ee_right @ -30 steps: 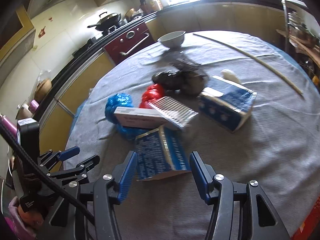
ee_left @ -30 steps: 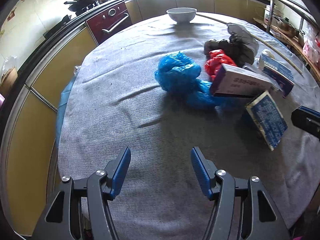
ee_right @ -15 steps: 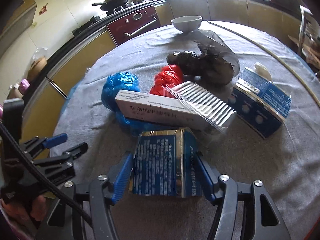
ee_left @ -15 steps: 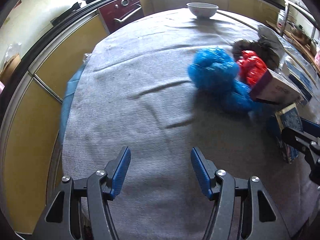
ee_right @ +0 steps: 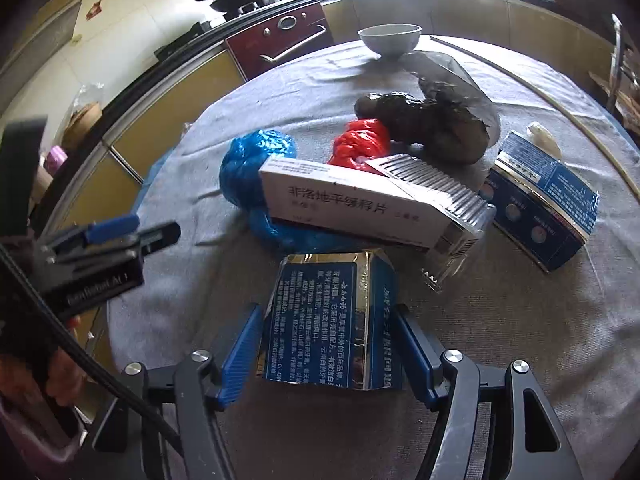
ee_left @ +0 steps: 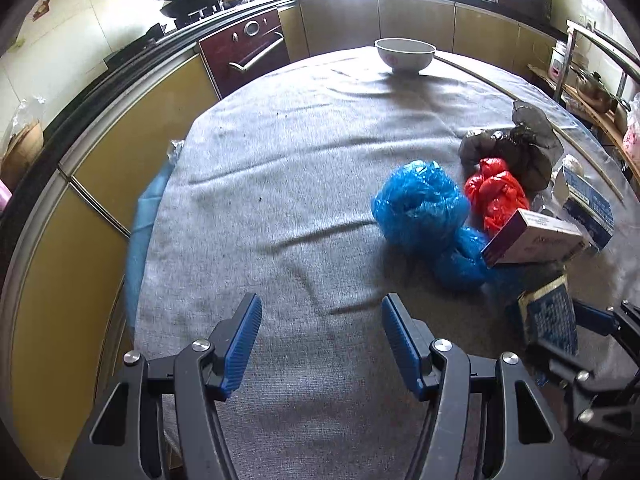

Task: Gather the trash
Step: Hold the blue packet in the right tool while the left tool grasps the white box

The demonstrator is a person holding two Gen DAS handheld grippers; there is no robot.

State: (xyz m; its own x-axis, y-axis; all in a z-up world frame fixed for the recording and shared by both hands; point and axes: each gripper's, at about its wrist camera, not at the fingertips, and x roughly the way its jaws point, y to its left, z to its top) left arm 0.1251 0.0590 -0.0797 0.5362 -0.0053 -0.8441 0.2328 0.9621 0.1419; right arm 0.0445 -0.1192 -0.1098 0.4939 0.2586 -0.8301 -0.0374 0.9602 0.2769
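Note:
A pile of trash lies on the grey round table [ee_left: 280,184]: a blue and gold carton [ee_right: 328,320], a white medicine box [ee_right: 352,208], a blue plastic bag [ee_left: 420,204], a red bag [ee_left: 496,196], a dark bag [ee_right: 432,124] and a blue box [ee_right: 544,208]. My right gripper [ee_right: 328,348] is open, its fingers on either side of the blue and gold carton, close to its sides. My left gripper [ee_left: 320,340] is open and empty over bare cloth, left of the pile. The carton also shows in the left wrist view [ee_left: 552,320].
A white bowl [ee_left: 404,54] stands at the table's far edge. A long thin stick [ee_right: 560,108] lies along the far right. Kitchen cabinets with an oven [ee_left: 248,48] curve around the table's left and far sides. A rack [ee_left: 596,80] stands at the right.
My right gripper has moved forward until the blue and gold carton sits between its open fingers. My left gripper has swung left and back, staying open.

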